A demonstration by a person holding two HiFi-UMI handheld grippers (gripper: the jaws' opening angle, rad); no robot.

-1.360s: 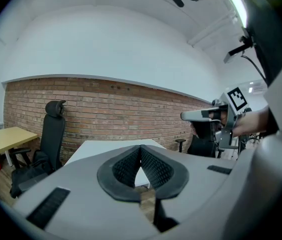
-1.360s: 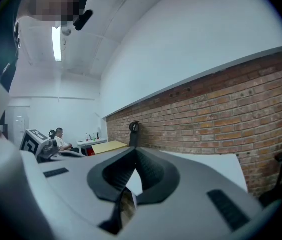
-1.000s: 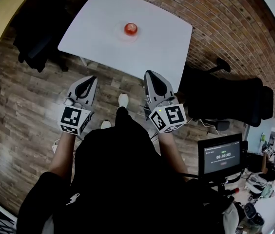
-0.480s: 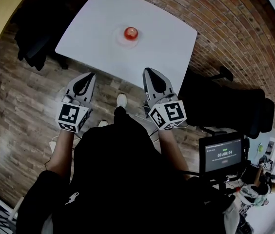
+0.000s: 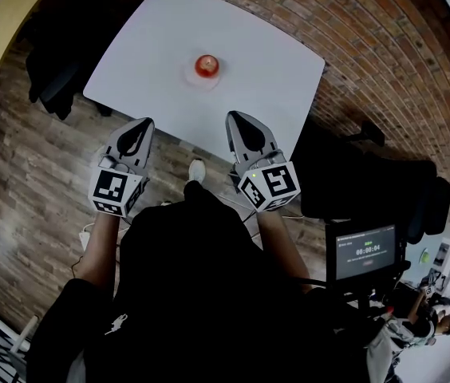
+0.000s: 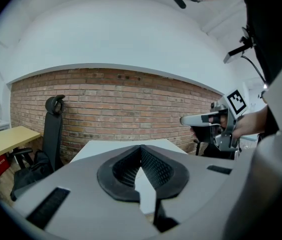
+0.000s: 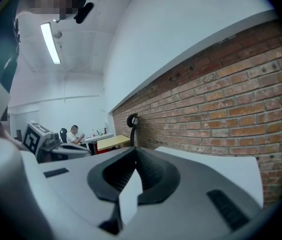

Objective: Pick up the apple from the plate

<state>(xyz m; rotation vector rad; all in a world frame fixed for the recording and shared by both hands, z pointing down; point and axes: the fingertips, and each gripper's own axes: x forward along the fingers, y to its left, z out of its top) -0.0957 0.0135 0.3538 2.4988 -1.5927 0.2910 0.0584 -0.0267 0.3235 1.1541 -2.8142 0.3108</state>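
Note:
A red apple (image 5: 206,64) sits on a small white plate (image 5: 204,76) in the middle of a white table (image 5: 265,62). My left gripper (image 5: 144,123) hovers just short of the table's near edge, left of the apple, its jaws shut and empty. My right gripper (image 5: 232,117) reaches over the near edge, below and slightly right of the apple, also shut and empty. In the left gripper view the shut left gripper (image 6: 141,148) points at the table (image 6: 106,146), with the right gripper (image 6: 201,119) beside it. Neither gripper view shows the apple.
A black office chair (image 5: 369,166) stands right of the table and another black chair (image 5: 57,62) at its left. A yellow desk (image 5: 9,14) is at the far left, a monitor (image 5: 365,250) at the lower right. A brick wall (image 7: 241,104) runs behind the table.
Both grippers have moved forward toward the table; the right one now overlaps its near edge. The apple and plate have not moved on the table. Both jaws stayed shut.

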